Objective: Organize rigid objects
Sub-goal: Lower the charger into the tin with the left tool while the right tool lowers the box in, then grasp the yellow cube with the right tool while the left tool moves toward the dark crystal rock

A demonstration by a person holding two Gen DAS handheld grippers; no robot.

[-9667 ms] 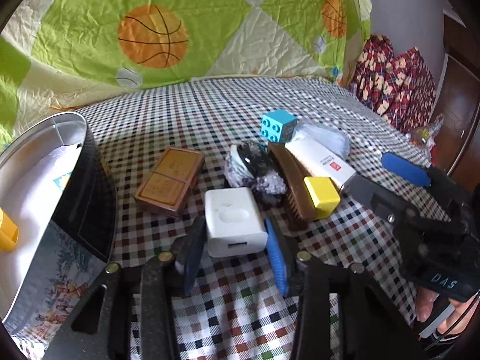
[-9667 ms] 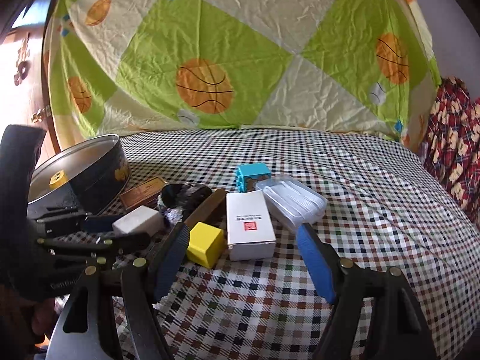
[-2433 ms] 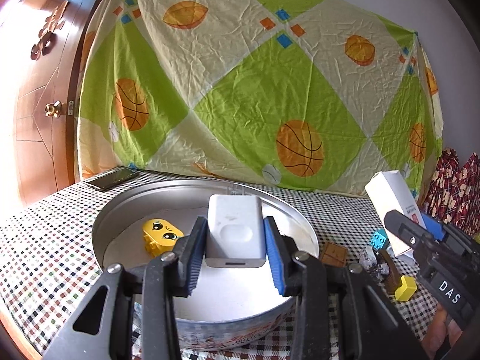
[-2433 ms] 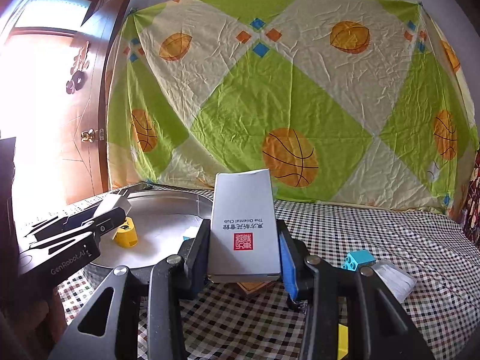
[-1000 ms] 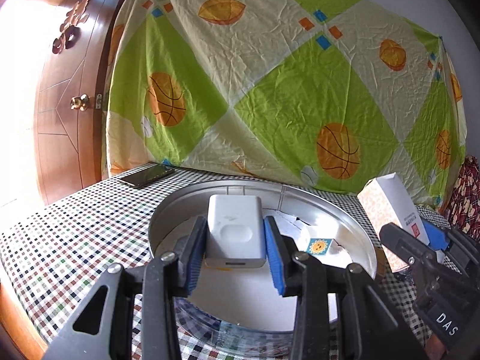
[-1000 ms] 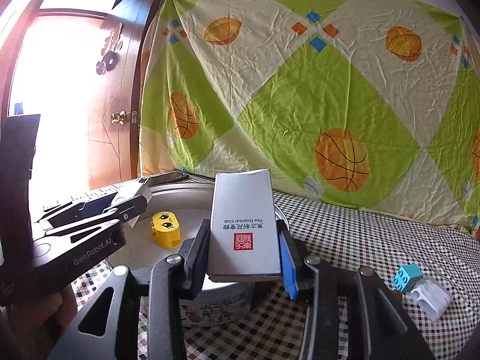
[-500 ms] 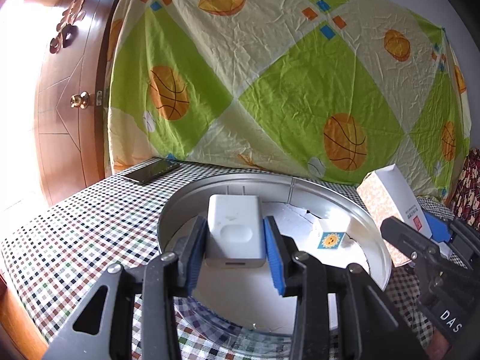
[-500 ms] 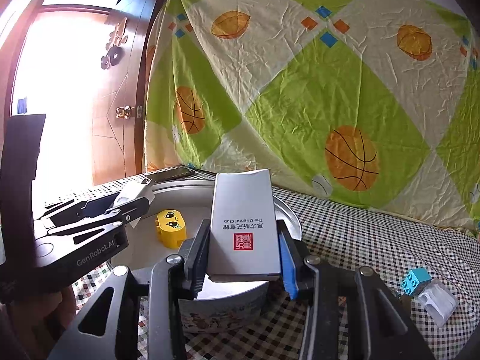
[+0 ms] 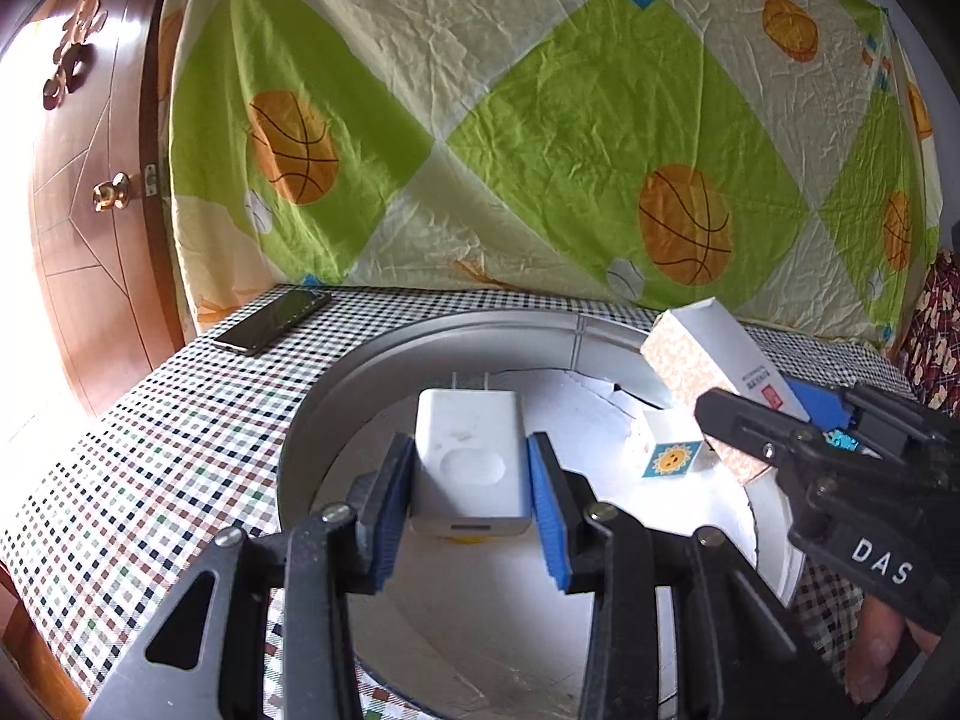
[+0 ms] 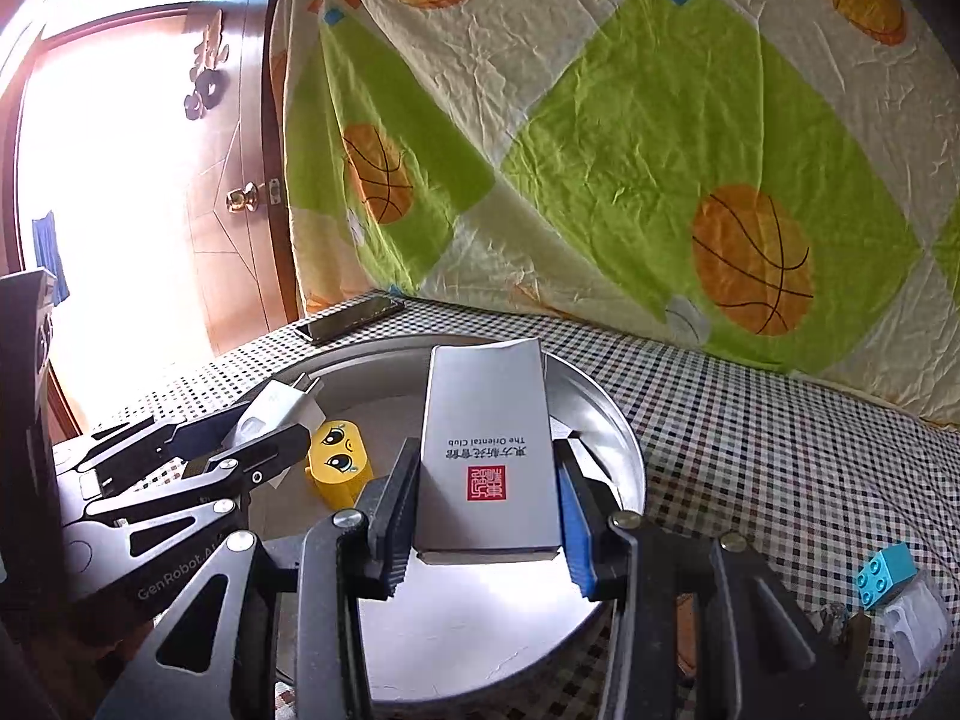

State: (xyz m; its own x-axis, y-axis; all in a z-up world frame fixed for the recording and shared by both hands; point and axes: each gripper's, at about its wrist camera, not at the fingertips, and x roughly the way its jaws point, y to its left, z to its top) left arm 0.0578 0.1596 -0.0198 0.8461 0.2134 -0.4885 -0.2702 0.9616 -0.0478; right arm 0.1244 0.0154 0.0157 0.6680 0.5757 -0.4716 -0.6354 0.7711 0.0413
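Over round tin [image 9: 336, 384], both jaws tilt down, gripping charger [image 9: 469, 468] and box [image 10: 487, 450].

Both grippers are black frames with silver screws and ridged blue pads. The left gripper [image 9: 471, 495] reads "GenRobot.AI". The right gripper [image 10: 486, 516] reads "DAS".

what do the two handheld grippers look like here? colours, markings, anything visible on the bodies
Both are black two-finger frames with triangular cut-outs and silver pivot bolts. The left gripper has blue ribbed pads on both fingers and white "GenRobot.AI" lettering along its body, seen from the right wrist view. The right gripper shows one blue pad and one that looks dark; its body reads "DAS" in white. No cables or sleeves visible.
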